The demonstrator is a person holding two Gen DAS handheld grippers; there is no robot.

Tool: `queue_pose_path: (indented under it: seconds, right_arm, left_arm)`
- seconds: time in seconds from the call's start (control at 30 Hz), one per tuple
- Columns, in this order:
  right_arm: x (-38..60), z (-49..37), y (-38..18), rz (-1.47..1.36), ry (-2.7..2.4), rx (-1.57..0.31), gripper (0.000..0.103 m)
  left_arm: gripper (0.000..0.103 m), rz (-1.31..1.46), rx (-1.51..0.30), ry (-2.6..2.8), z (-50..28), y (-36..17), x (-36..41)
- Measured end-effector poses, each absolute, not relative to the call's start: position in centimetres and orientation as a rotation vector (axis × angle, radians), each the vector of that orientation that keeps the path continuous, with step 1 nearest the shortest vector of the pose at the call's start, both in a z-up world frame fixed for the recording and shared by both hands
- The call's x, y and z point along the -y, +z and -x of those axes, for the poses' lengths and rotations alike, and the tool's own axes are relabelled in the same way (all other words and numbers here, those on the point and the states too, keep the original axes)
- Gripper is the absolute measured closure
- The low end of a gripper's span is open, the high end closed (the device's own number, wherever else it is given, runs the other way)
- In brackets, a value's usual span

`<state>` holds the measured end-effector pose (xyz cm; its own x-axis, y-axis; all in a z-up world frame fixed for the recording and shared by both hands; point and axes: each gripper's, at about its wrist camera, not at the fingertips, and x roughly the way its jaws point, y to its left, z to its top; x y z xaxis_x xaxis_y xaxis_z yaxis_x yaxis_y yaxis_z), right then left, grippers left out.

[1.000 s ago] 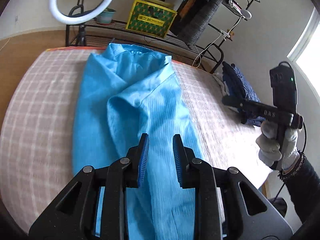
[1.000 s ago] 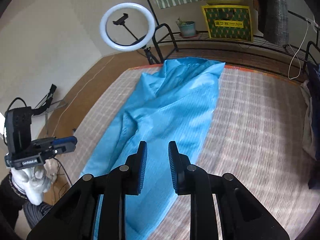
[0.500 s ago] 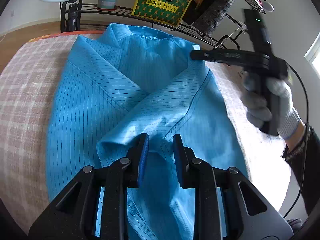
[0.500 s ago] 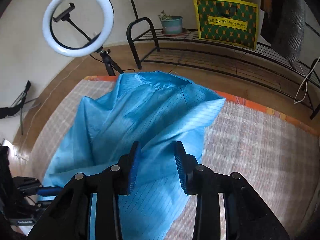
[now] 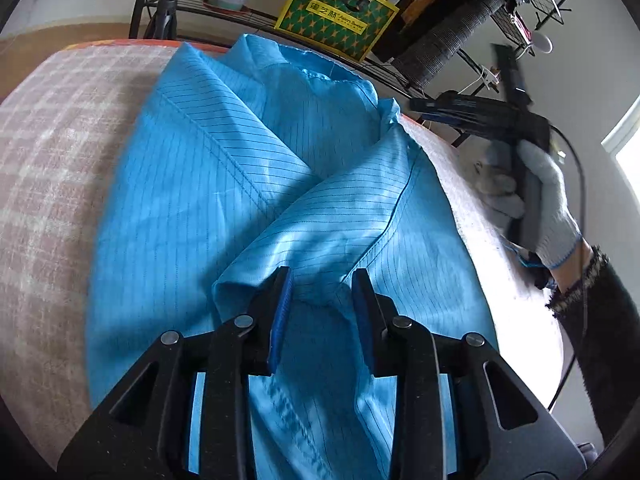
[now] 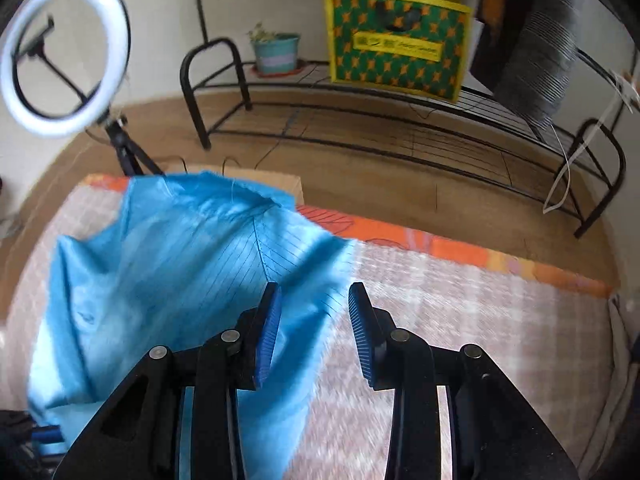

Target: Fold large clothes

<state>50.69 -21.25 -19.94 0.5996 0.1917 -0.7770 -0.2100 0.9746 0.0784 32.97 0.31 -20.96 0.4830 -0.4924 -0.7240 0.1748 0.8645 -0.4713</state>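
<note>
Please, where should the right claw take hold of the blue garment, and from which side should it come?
At the blue garment's free edge on the checked cover, coming from above: that hem already runs between the right claw's open fingers.

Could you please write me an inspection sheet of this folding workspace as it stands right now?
Surface: checked mat with an orange edge.
Job's things: blue garment spread on the mat, one flap folded across it.
Clutter: nothing seen on the mat.
Grippers: left gripper opening, a fabric fold between its jaws; right gripper open over the garment's edge, held by a gloved hand.
Cables: black cable by that hand; white cord on the rack.
Surroundings: rack, yellow-green box, plant pot, ring light.
</note>
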Motion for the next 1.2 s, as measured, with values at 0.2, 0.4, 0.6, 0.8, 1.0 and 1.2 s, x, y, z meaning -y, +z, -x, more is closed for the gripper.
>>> queue_pose_path:
  seconds: [0.2,0.4,0.6,0.8,1.0,1.2]
  right_arm:
    - [25.1,-40.8,-13.9,-0.107,0.32,-0.856,0.07]
    - [26.9,-27.8,-10.6,-0.19,0.365,-0.877,0.07]
    - [27.0,-14.4,-11.9,-0.193,0.435,-0.94,0.07]
    - [25.1,-4.6,-17.6,-0.194,0.538,-1.024,0.057]
    - [23.2,-1.9,-23.2,-0.221,0.59,-1.116,0.046]
    - [21.3,-1.6,-24.7,-0.194,0.655,-1.053,0.023]
  left_arm:
    - [0.07,0.33,-0.944,-0.407,-27.9,-15.9,-3.6]
    - [0.05,0.35,-0.986,-0.371,-20.5,-13.2,-8.8]
    - [0.05,0.39,-1.111,-0.325,-13.5,-14.8,-11.9]
    - [0.05,0.468,-1.214,-0.359,-7.2,-17.9,-12.6]
    - [0.043,0.53,-1.312,-0.362,-2.6,-22.0,-12.5]
    - [0.043,0.566,-1.322,-0.376,-1.7,-25.0,-11.4]
